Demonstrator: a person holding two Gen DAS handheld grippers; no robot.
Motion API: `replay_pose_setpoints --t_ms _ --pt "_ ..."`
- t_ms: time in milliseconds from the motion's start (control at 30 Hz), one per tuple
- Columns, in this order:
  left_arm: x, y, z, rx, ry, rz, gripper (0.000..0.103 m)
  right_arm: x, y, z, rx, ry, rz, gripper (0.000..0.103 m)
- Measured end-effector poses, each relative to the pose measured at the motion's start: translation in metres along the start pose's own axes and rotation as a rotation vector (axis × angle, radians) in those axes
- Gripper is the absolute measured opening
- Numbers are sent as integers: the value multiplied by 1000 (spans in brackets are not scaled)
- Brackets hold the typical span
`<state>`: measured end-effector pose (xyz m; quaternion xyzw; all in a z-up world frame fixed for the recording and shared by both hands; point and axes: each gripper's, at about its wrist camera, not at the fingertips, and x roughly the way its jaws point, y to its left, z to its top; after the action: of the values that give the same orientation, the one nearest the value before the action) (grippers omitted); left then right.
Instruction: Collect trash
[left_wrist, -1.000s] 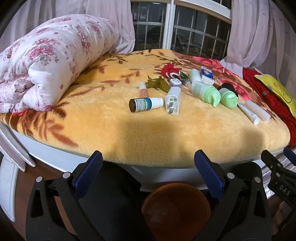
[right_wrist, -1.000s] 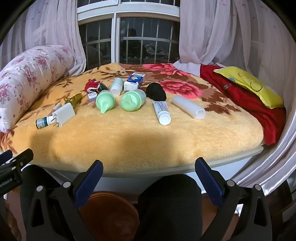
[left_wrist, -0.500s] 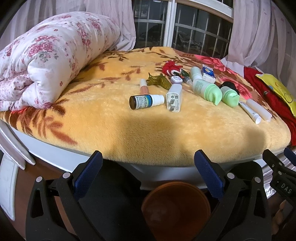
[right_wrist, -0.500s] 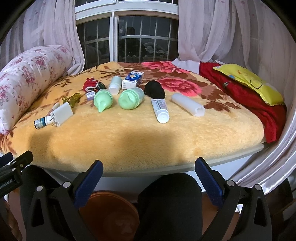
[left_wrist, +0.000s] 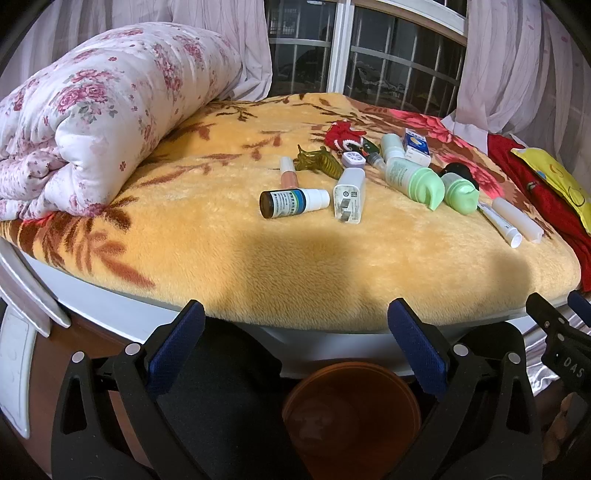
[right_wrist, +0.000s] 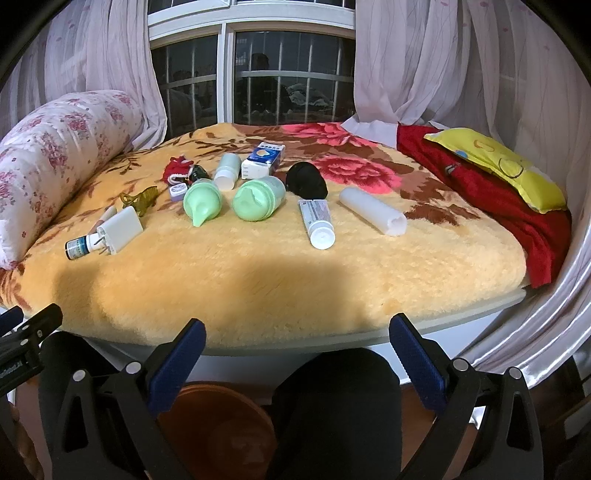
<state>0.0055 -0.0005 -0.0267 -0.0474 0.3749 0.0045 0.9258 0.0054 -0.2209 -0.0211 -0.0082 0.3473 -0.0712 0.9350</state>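
Several small items lie on the yellow blanket (left_wrist: 258, 266): a brown dropper bottle (left_wrist: 291, 202), a white plug charger (left_wrist: 349, 195), two green-capped bottles (left_wrist: 417, 181) (right_wrist: 258, 197), a white tube (right_wrist: 317, 223), a white cylinder (right_wrist: 373, 210), a blue-white box (right_wrist: 263, 159), a black lump (right_wrist: 307, 180). A brown bin (left_wrist: 351, 410) stands on the floor below the bed edge. My left gripper (left_wrist: 295, 347) is open and empty in front of the bed, above the bin. My right gripper (right_wrist: 295, 354) is open and empty, to the right of the bin (right_wrist: 218, 424).
A rolled floral quilt (left_wrist: 96, 110) lies on the left of the bed. A red cloth (right_wrist: 491, 192) with a yellow pillow (right_wrist: 498, 166) lies at the right. Curtains (right_wrist: 424, 62) and a barred window (right_wrist: 266, 74) stand behind. A dark-clothed knee (right_wrist: 340, 410) sits below the right gripper.
Both views have shifted slightly; the bed and items sit a little lower in frame. Both grippers stay open and empty.
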Motion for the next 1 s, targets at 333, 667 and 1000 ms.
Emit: replay_pose_setpoints --t_ms 333,667,1000 --pt "8 6 7 -1 8 13 97 31 -12 31 -8 15 13 98" --pt "34 14 15 -7 34 30 97 100 -25 57 -17 96 77 98" --pt "35 25 24 -43 -9 19 97 133 -34 70 30 52 123 76"
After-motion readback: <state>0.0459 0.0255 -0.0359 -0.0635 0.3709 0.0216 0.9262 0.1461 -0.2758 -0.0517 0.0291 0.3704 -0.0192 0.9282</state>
